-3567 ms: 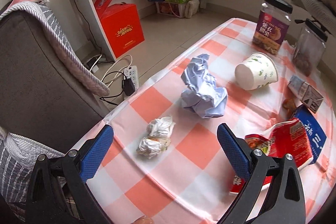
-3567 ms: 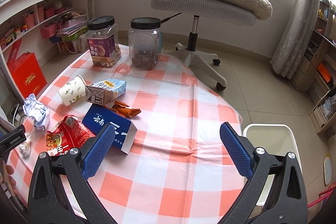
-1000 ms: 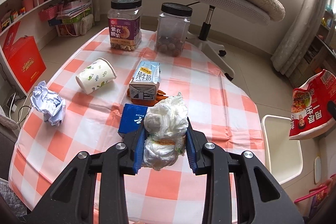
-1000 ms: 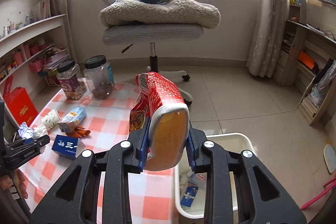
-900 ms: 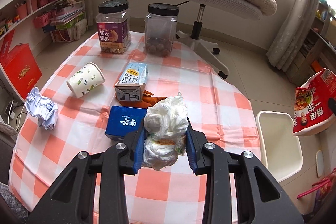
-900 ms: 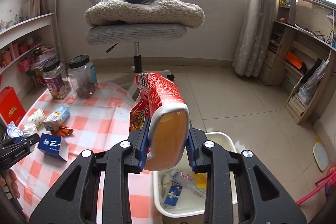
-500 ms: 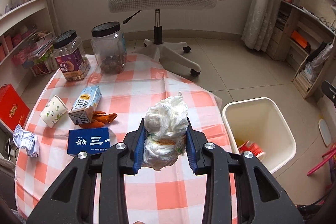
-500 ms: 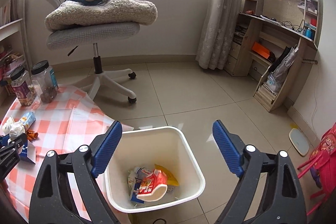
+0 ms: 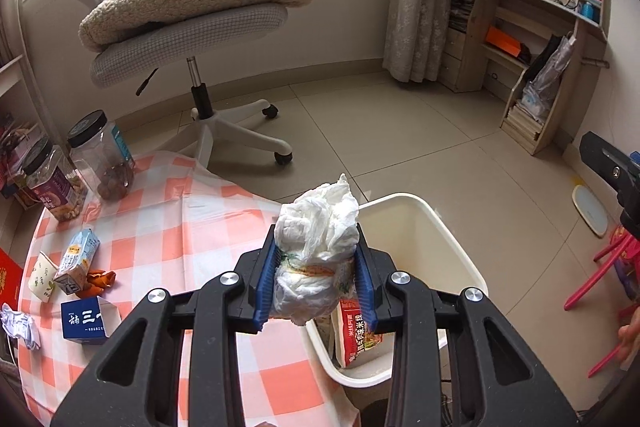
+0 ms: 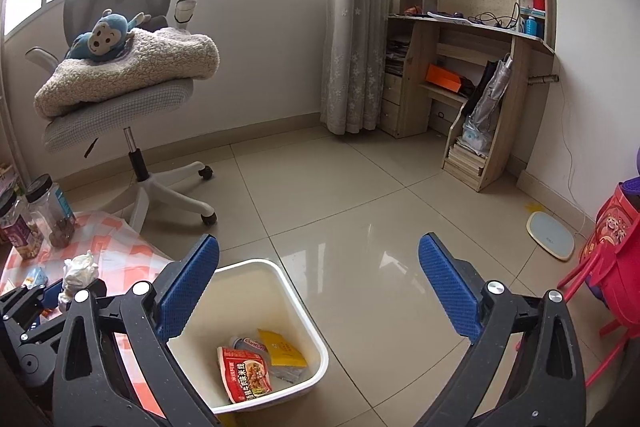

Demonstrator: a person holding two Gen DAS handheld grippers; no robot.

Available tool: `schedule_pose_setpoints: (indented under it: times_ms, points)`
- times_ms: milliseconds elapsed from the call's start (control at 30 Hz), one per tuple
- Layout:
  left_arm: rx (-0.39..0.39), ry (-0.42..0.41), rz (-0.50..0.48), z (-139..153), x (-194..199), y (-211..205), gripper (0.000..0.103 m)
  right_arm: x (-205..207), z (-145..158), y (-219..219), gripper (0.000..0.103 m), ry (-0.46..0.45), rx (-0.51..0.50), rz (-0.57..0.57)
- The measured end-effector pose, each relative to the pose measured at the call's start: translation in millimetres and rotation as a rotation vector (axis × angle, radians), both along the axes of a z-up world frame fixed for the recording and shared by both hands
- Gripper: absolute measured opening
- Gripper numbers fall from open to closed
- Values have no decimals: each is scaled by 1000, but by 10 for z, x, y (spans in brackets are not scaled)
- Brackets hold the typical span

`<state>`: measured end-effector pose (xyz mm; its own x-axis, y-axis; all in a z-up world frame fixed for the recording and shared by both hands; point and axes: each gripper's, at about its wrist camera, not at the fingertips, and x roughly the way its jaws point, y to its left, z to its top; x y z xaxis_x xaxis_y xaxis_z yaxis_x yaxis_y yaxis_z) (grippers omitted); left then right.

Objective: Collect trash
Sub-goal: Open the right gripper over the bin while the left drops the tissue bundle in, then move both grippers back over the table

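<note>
My left gripper is shut on a crumpled white tissue wad, held over the near rim of a white trash bin beside the checked table. A red snack bag lies in the bin with other wrappers. My right gripper hangs above the bin's far side; its jaws are opening wide and nothing is between them. On the table lie a milk carton, a paper cup, a blue box, orange peel and crumpled blue paper.
Two lidded jars stand at the table's far edge. An office chair piled with a blanket and a monkey toy stands behind it. A red stool is to the bin's right, and a floor scale lies on the tiles.
My right gripper opened and let go of the red snack bag, which now lies in the bin. My left gripper carried the tissue wad from over the table to the bin's rim.
</note>
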<state>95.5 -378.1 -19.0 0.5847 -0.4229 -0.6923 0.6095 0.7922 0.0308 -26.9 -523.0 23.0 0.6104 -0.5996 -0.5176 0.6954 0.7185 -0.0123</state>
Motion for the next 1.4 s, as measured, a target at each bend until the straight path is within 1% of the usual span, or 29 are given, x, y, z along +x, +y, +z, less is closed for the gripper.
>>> schedule_pose_setpoints:
  times_ms: [100, 133, 200, 233, 300, 400, 467, 567, 633, 700, 933, 1033, 1233, 1400]
  points:
    - [0, 22, -36, -12, -57, -196, 37, -94, -6, -120, 96, -2, 2, -38]
    - [0, 33, -44, -19, -64, -242, 39, -116, -12, -159, 96, -1, 7, -48]
    - [-2, 35, -50, -20, -75, -300, 54, -150, -31, -229, 96, 3, 18, -65]
    - [0, 28, -50, -11, -93, -315, 56, -161, -42, -250, 96, 5, 22, -69]
    - [8, 8, -45, -7, -114, -316, 66, -170, -55, -270, 96, 10, 26, -69]
    - [26, -50, -1, 8, -119, -236, 77, -125, -62, -214, 96, 26, 15, -58]
    - [40, -78, 29, 14, -108, -159, 80, -76, -66, -152, 96, 36, 6, -39]
    - [69, -122, 80, 8, -80, -10, 82, -1, -74, -29, 96, 52, -7, -6]
    - [87, -159, 115, 3, -65, 109, 85, 71, -81, 71, 96, 66, -19, 23]
    - [97, -179, 148, -3, -37, 250, 86, 150, -91, 180, 96, 80, -32, 51]
    - [113, -193, 246, -22, 120, 789, 88, 432, -143, 633, 96, 128, -76, 149]
    - [125, -173, 287, -69, 214, 1045, 90, 590, -188, 844, 96, 155, -80, 200]
    - [139, -88, 388, -249, 454, 1617, 90, 889, -291, 1322, 96, 210, -95, 301]
    - [138, -35, 460, -359, 589, 2033, 90, 1133, -383, 1663, 96, 242, -71, 368]
